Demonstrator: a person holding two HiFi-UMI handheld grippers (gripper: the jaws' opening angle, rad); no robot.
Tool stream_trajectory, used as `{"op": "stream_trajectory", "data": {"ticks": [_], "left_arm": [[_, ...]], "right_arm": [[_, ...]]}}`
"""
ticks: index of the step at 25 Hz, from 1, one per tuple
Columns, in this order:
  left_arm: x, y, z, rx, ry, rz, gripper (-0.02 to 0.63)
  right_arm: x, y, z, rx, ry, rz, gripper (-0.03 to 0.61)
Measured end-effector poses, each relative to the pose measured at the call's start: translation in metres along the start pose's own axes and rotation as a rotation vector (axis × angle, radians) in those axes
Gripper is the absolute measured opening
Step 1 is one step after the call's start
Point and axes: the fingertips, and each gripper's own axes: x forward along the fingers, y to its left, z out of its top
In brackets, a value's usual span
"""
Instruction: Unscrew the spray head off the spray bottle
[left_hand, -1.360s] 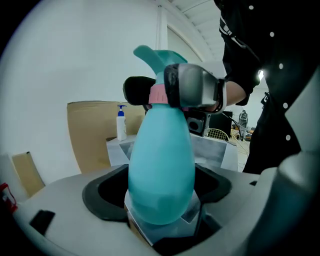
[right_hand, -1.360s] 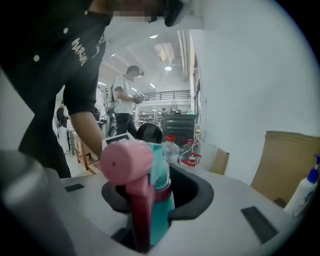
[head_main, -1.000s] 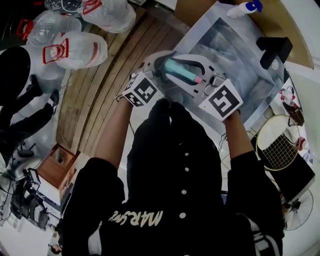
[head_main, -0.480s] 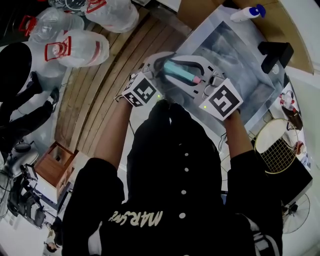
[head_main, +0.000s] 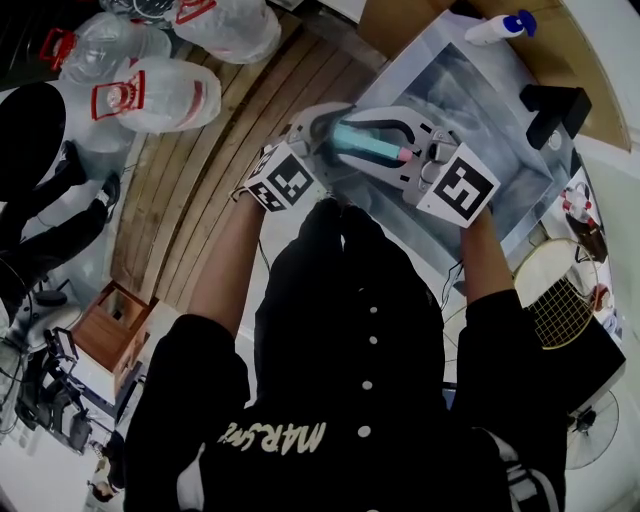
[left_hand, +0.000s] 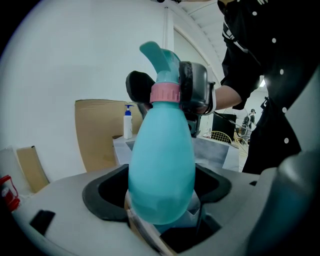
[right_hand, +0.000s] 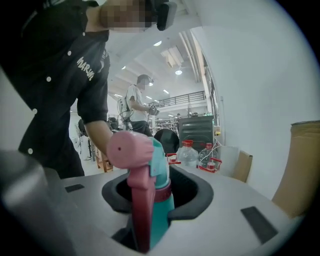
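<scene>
A teal spray bottle (head_main: 365, 143) lies level between both grippers above the grey mat (head_main: 480, 95). My left gripper (head_main: 335, 135) is shut on the bottle's rounded body (left_hand: 162, 165), with the base towards its camera. The pink collar (left_hand: 165, 93) and teal spray head (left_hand: 161, 56) point away from it. My right gripper (head_main: 407, 157) is shut on the spray head (right_hand: 159, 165). The pink nozzle and trigger (right_hand: 132, 160) stick out towards that gripper's camera, and its dark pads (left_hand: 195, 92) clasp the head just past the collar.
Large clear water jugs with red handles (head_main: 150, 95) lie on the wooden floor at the left. A white spray bottle with a blue head (head_main: 497, 27) and a black block (head_main: 553, 105) rest at the mat's far side. A racket (head_main: 555, 300) lies at the right. Another person (right_hand: 135, 107) stands far behind.
The right gripper has rolled about the bottle's axis, and its marker cube has swung up and to the right. The left gripper and the bottle body have stayed in place.
</scene>
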Motion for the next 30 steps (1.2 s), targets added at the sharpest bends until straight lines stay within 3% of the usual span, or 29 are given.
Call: {"op": "stream_trajectory", "data": {"ticks": [9,13,20,27,30], "left_arm": [[0.001,-0.002,-0.001,0.009,-0.01,-0.021,0.402],[0.002,-0.002,-0.002,0.003,-0.009,-0.018,0.402],[-0.001,0.0,-0.001,-0.004,-0.01,-0.007,0.402],[0.0,0.0,-0.001,-0.001,-0.01,-0.007,0.402],[0.0,0.0,-0.001,-0.003,-0.003,-0.006,0.402]], "right_arm": [[-0.002,0.005,-0.003,0.011,-0.013,0.101,0.152],[-0.001,0.005,-0.004,0.007,-0.019,0.104,0.156],[-0.009,-0.003,-0.01,0.009,0.037,0.024,0.223],[-0.024,-0.005,-0.014,0.028,0.063,-0.158,0.266],[-0.022,-0.005,-0.013,0.037,0.035,-0.148,0.264]]}}
